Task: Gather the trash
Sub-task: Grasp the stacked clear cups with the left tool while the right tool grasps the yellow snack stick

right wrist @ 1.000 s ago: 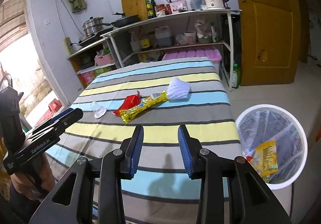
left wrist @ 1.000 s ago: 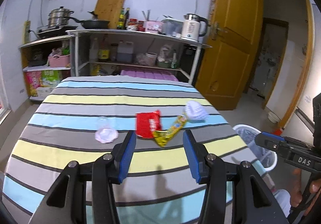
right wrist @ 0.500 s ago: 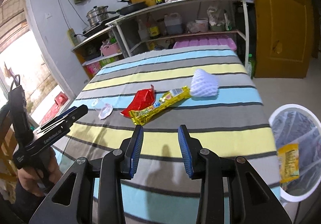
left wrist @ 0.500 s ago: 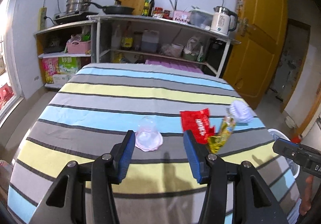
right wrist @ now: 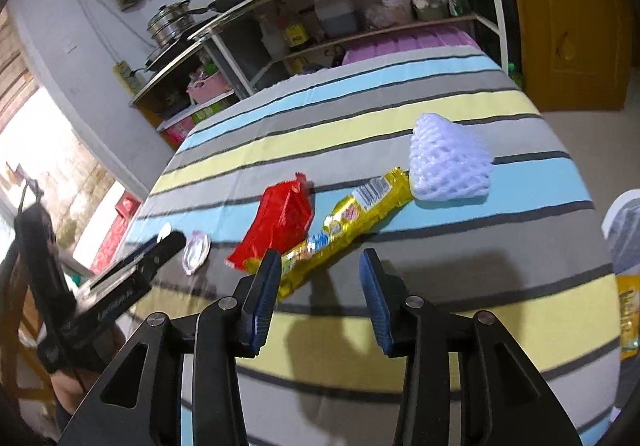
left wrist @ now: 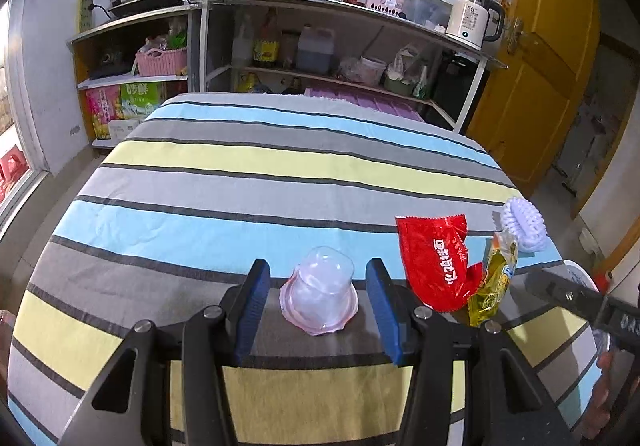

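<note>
A clear plastic cup [left wrist: 320, 296] with a pink rim lies upside down on the striped tablecloth [left wrist: 280, 162]. My left gripper [left wrist: 318, 286] is open, and the cup sits between its blue pads without touching them. To the right lie a red wrapper [left wrist: 438, 260], a yellow wrapper [left wrist: 492, 282] and a white foam net [left wrist: 522, 220]. My right gripper [right wrist: 318, 272] is open and empty, low over the near end of the yellow wrapper [right wrist: 340, 226]. The red wrapper [right wrist: 280, 224], the foam net [right wrist: 448, 160] and the cup [right wrist: 196, 250] show there too.
A white trash basket [right wrist: 624, 230] with a yellow packet inside stands on the floor off the table's right edge. Kitchen shelves [left wrist: 340, 42] with pots, bottles and a kettle stand behind the table. A yellow door [left wrist: 536, 58] is at the right.
My left gripper moved left and forward until the cup sat between its pads. My right gripper moved closer and lower to the yellow wrapper. The trash on the table has not moved.
</note>
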